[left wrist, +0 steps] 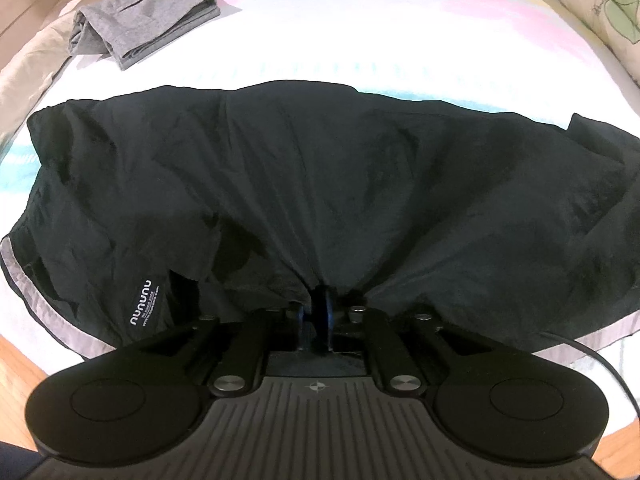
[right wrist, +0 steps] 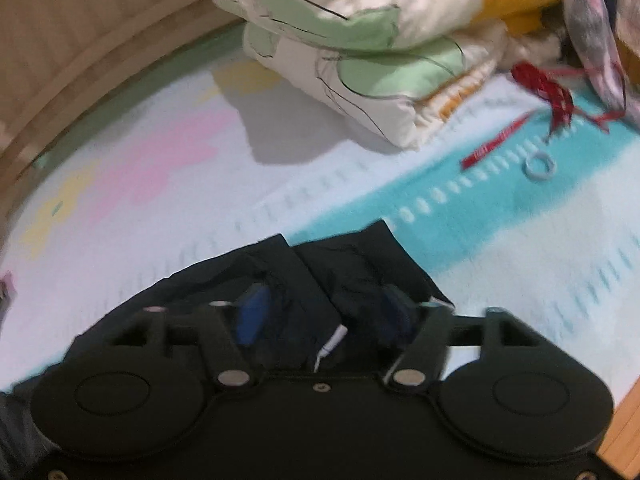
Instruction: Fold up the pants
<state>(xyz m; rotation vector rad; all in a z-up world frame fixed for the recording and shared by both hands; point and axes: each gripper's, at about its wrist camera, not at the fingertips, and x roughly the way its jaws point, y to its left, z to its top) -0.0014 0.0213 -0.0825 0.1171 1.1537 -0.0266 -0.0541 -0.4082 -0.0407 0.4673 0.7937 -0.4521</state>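
Black pants (left wrist: 320, 184) with grey trim and a white label lie spread across the bed. My left gripper (left wrist: 318, 304) is shut on a bunched fold of the black fabric at its near edge; the blue pads are pressed together. In the right wrist view, the pants' end (right wrist: 340, 276) lies between my right gripper's (right wrist: 326, 316) blue pads (right wrist: 252, 316), which stand wide apart. The right gripper is open with cloth lying between the fingers. The view is motion-blurred.
A folded grey garment (left wrist: 140, 20) lies at the bed's far left. Folded cream and green bedding (right wrist: 360, 48) is stacked at the far side. A red ribbon (right wrist: 536, 92) and a small ring (right wrist: 540, 166) lie on the pastel bedsheet (right wrist: 160, 168). Wooden floor (left wrist: 16, 380) shows below.
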